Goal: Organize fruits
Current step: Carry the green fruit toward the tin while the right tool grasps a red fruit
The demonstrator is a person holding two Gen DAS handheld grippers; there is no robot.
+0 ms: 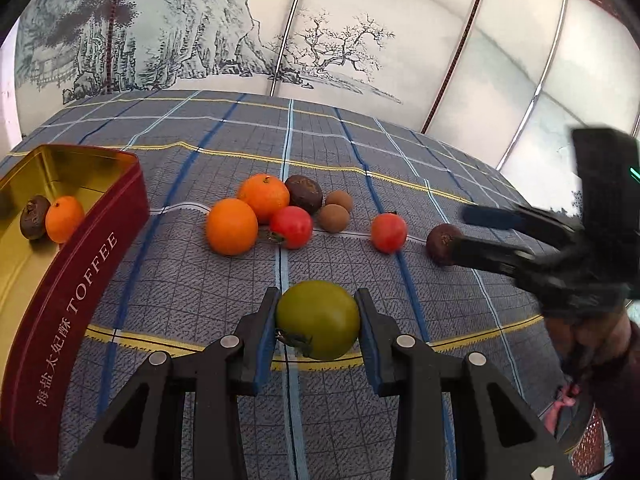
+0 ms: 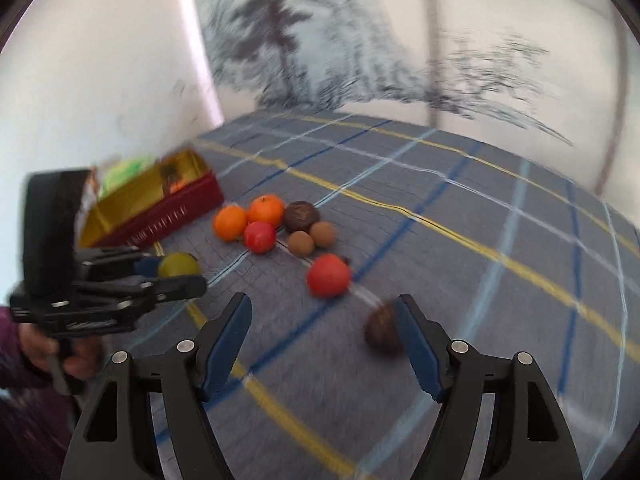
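My left gripper (image 1: 318,304) is shut on a green tomato (image 1: 318,320) just above the plaid cloth; it also shows in the right wrist view (image 2: 178,266). My right gripper (image 2: 324,308) is open, with a dark brown fruit (image 2: 382,330) on the cloth just inside its right finger; this fruit shows in the left wrist view (image 1: 442,244). A cluster of two oranges (image 1: 232,226), a red tomato (image 1: 291,227), a dark fruit (image 1: 303,194) and two small brown fruits (image 1: 334,218) lies mid-cloth. Another red tomato (image 1: 388,233) lies to the right.
A red and gold toffee tin (image 1: 80,264) stands at the left, holding an orange (image 1: 64,219) and a dark fruit (image 1: 34,217). A painted wall panel (image 1: 320,40) stands behind the table. The right wrist view is motion-blurred.
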